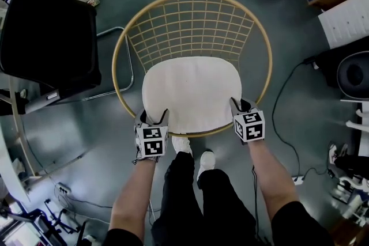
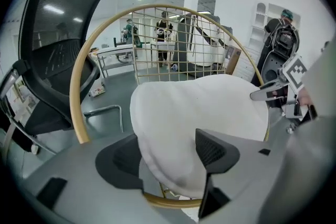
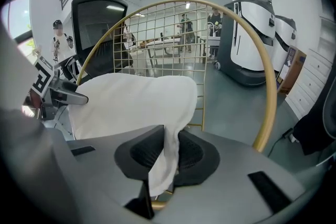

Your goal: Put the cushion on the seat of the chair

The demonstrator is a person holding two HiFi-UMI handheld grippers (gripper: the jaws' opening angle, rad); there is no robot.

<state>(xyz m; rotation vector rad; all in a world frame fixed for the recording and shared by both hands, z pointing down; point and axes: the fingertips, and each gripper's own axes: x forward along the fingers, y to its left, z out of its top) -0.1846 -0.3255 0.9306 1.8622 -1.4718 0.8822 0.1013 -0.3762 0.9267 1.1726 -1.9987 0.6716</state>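
A white cushion (image 1: 191, 92) lies on the seat of a round gold wire chair (image 1: 121, 43), its front edge near the rim. My left gripper (image 1: 154, 118) is at the cushion's front left corner. In the left gripper view its jaws (image 2: 168, 157) stand wide apart, and the corner of the cushion (image 2: 199, 107) lies loosely between them. My right gripper (image 1: 241, 105) is at the front right corner. Its pads (image 3: 165, 155) are pinched on a thin fold of the cushion (image 3: 131, 97).
A black office chair (image 1: 52, 20) stands close to the left of the wire chair. The person's legs and white shoes (image 1: 190, 147) are just in front of the rim. A black cable (image 1: 282, 124) and a power strip (image 1: 298, 180) lie on the floor at right.
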